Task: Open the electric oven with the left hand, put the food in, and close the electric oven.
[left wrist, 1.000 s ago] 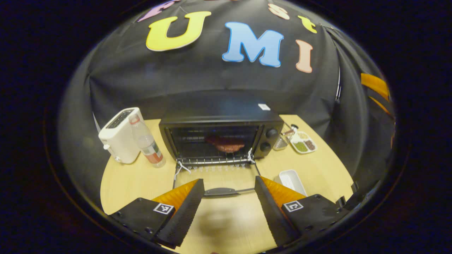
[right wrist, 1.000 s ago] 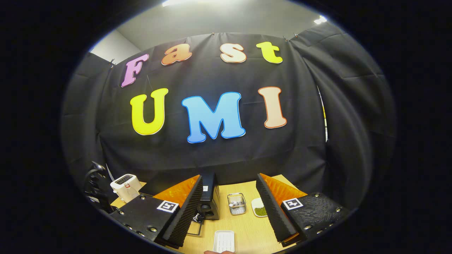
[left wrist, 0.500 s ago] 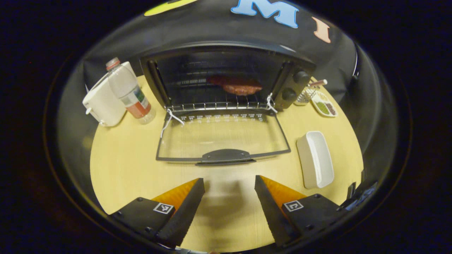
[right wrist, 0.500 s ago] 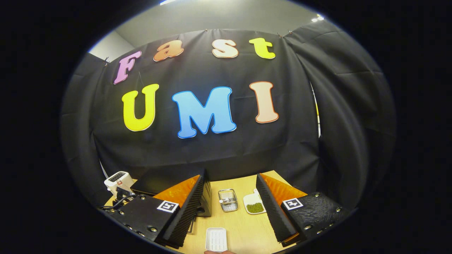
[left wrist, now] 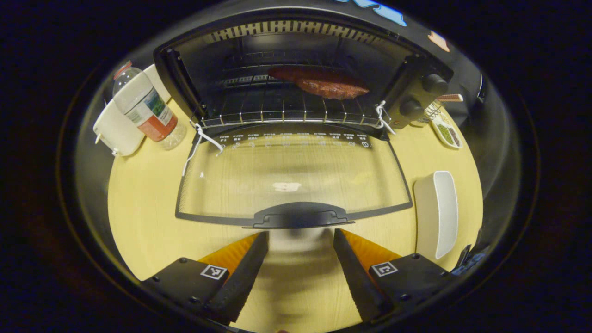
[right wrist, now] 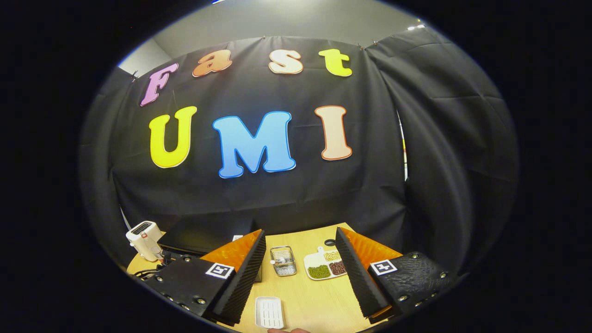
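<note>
The black electric oven (left wrist: 296, 51) stands open, its glass door (left wrist: 291, 175) lying flat toward me. A reddish-brown piece of meat (left wrist: 323, 83) rests on the wire rack inside, right of centre. My left gripper (left wrist: 299, 238) is open and hovers low over the table, its fingertips just short of the door handle (left wrist: 299, 216), one on each side of its middle. My right gripper (right wrist: 300, 235) is open and empty, held high and back, looking over the oven's top (right wrist: 206, 233) at the booth wall.
A water bottle (left wrist: 145, 108) and white toaster (left wrist: 115, 132) stand left of the oven. A white oblong tray (left wrist: 437, 212) lies right of the door. A partitioned dish of beans (right wrist: 326, 264) and a small wire basket (right wrist: 283, 261) sit behind it.
My left gripper has moved forward and down toward the open door, so the handle now lies just ahead of its fingertips. The right gripper's view has drifted slightly right.
</note>
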`<action>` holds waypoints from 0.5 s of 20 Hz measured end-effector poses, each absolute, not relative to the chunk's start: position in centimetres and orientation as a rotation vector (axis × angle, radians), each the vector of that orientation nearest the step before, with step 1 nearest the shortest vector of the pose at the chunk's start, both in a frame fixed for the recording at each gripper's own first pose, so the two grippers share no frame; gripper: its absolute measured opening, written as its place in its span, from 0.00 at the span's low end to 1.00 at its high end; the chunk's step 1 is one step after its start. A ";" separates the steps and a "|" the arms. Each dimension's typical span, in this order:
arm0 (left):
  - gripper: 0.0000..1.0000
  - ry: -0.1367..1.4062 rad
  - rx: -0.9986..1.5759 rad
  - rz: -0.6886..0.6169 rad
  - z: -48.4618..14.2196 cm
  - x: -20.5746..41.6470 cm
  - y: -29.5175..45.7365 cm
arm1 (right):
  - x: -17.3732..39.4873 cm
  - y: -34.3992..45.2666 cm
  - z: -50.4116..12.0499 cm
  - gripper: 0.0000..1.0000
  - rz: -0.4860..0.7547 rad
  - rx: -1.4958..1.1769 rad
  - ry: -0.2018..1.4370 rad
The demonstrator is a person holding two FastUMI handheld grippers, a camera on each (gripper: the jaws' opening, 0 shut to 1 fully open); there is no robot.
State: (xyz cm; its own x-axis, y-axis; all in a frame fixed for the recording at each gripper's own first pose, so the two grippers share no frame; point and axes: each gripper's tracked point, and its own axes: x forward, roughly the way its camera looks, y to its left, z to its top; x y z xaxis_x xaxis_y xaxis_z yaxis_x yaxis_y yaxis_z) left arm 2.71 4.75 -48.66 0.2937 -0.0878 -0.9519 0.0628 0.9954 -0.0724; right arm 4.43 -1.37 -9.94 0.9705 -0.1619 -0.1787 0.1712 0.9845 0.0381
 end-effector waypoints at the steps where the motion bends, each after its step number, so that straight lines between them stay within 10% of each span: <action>1: 0.98 1.270 -0.014 -0.096 -48.9 2.9 5.0 | 4.3 -1.5 -10.0 0.92 -0.173 0.055 0.179; 10: 1.00 1.261 -0.012 -0.104 -48.4 3.1 5.0 | 4.4 -1.0 -9.8 0.92 -0.162 0.051 0.178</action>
